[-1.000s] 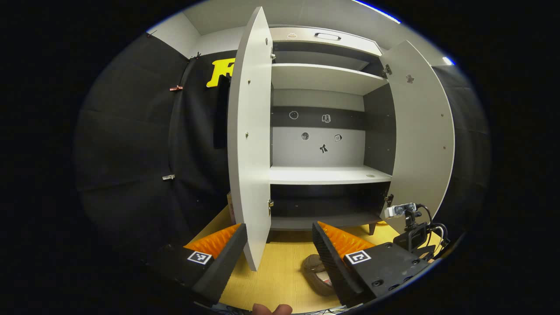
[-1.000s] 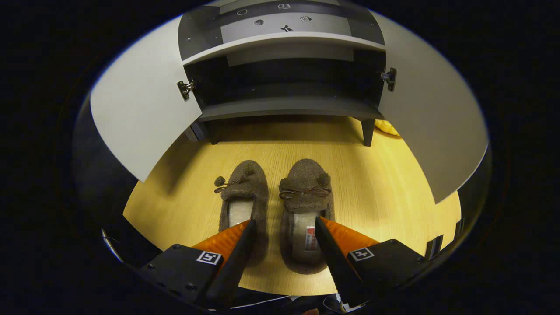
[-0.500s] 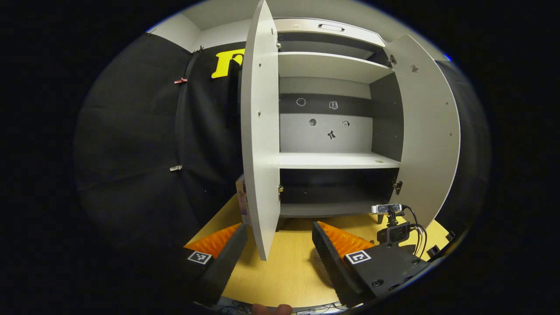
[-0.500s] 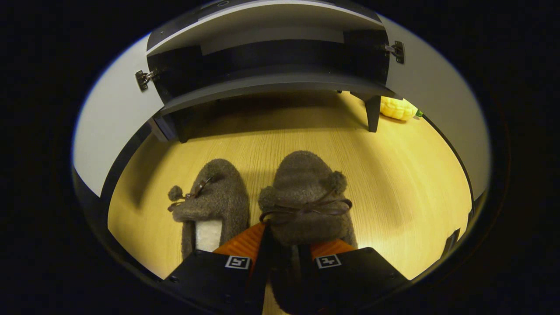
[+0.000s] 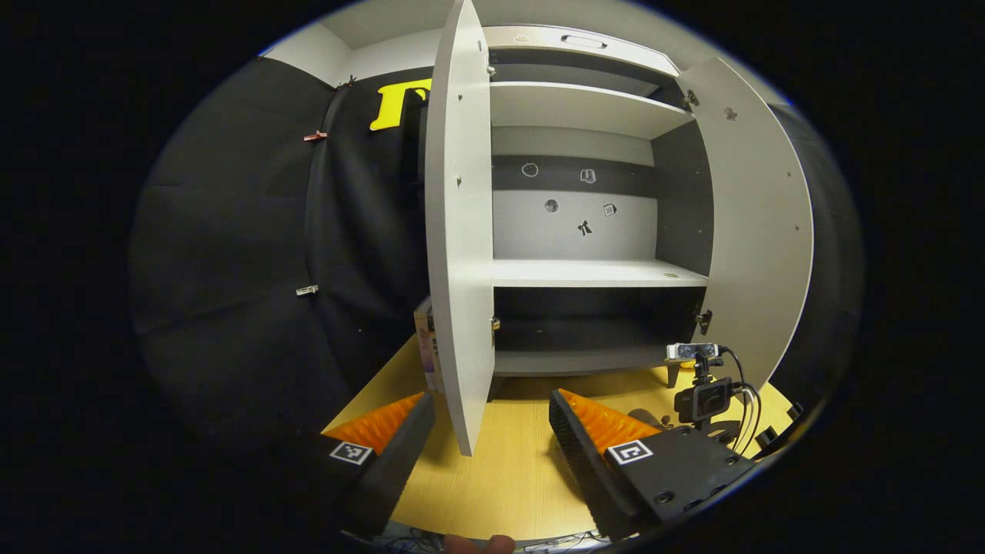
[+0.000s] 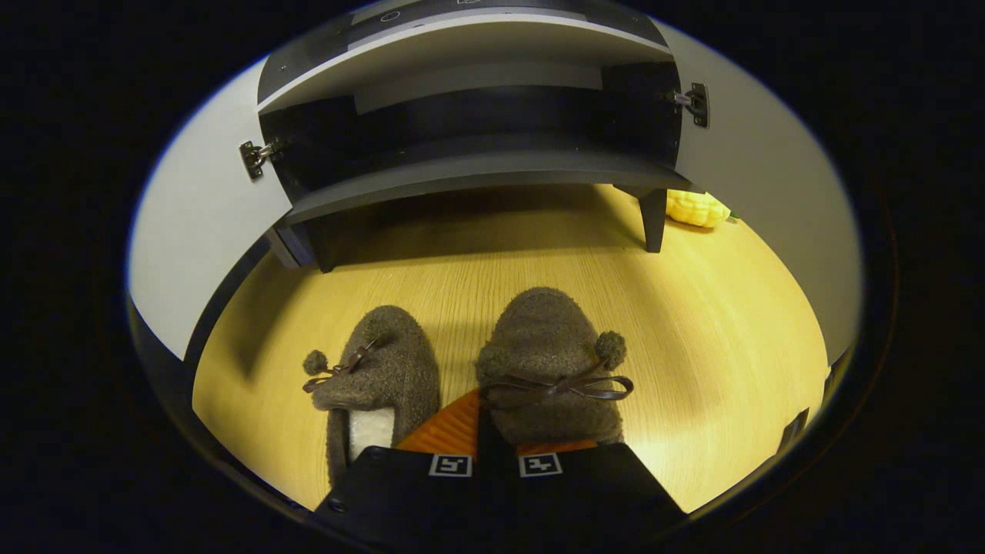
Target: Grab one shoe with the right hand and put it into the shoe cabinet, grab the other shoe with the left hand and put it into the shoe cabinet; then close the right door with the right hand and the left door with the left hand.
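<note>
Two brown fuzzy slippers with bows lie side by side on the wooden floor before the open shoe cabinet (image 6: 477, 165). In the right gripper view, my right gripper (image 6: 492, 440) is shut on the near inner rim of the right slipper (image 6: 548, 362). The left slipper (image 6: 381, 377) lies free beside it. In the left gripper view, my left gripper (image 5: 492, 431) is held open above the floor with nothing between its fingers, facing the edge of the cabinet's left door (image 5: 459, 231). The right door (image 5: 758, 231) also stands wide open, and the right gripper's camera mount (image 5: 704, 392) shows low on the right.
The cabinet's white shelves (image 5: 592, 273) hold nothing. A yellow object (image 6: 696, 208) lies on the floor behind the cabinet's right leg (image 6: 652, 219). A small box (image 5: 428, 346) stands by the cabinet's left side. Black cloth walls enclose the booth.
My right gripper came down from open over the right slipper and shut on its rim, then drew the slipper slightly back. My left gripper stayed open and drifted a little.
</note>
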A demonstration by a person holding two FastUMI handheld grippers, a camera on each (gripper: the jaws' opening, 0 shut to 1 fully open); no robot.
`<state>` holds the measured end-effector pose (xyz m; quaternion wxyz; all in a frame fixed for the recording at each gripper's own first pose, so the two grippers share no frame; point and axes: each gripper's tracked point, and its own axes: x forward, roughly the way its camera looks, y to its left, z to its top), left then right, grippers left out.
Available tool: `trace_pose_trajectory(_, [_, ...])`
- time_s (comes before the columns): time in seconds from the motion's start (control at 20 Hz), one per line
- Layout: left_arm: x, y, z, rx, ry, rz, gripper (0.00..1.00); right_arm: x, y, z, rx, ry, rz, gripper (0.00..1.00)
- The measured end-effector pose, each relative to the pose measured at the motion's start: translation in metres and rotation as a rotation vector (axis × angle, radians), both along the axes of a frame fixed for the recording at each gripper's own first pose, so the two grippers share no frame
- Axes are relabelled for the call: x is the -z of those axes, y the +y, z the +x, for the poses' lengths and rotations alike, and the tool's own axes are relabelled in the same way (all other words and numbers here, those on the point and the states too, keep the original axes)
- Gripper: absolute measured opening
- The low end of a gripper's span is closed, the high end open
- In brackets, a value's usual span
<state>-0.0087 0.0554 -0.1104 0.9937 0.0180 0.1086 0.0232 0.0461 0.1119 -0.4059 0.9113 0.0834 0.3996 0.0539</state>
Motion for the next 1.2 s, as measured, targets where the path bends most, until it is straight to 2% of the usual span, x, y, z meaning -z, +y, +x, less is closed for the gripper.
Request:
trace_pose_trajectory(0.4, [0.001,-0.021,0.012,0.044,-0.006,-0.022,0.95,-0.114,-0.016,0.001,-0.022,-0.086,0.073,0.07])
trace_pose_trajectory(0.65, [-0.003,-0.035,0.018,0.073,-0.019,-0.023,0.95,-0.210,-0.035,0.029,-0.003,-0.159,0.088,0.07])
trace_pose_trajectory(0.85, [-0.003,-0.044,0.021,0.086,-0.017,-0.033,0.95,-0.283,-0.048,0.069,-0.012,-0.232,0.062,0.07])
trace_pose_trajectory(1.0, [0.000,-0.051,0.022,0.095,-0.015,-0.043,0.95,-0.331,-0.054,0.112,-0.013,-0.279,0.066,0.07])
trace_pose_trajectory(1.2, [-0.001,-0.058,0.022,0.106,-0.017,-0.042,0.95,-0.367,-0.058,0.171,0.005,-0.308,0.088,0.07])
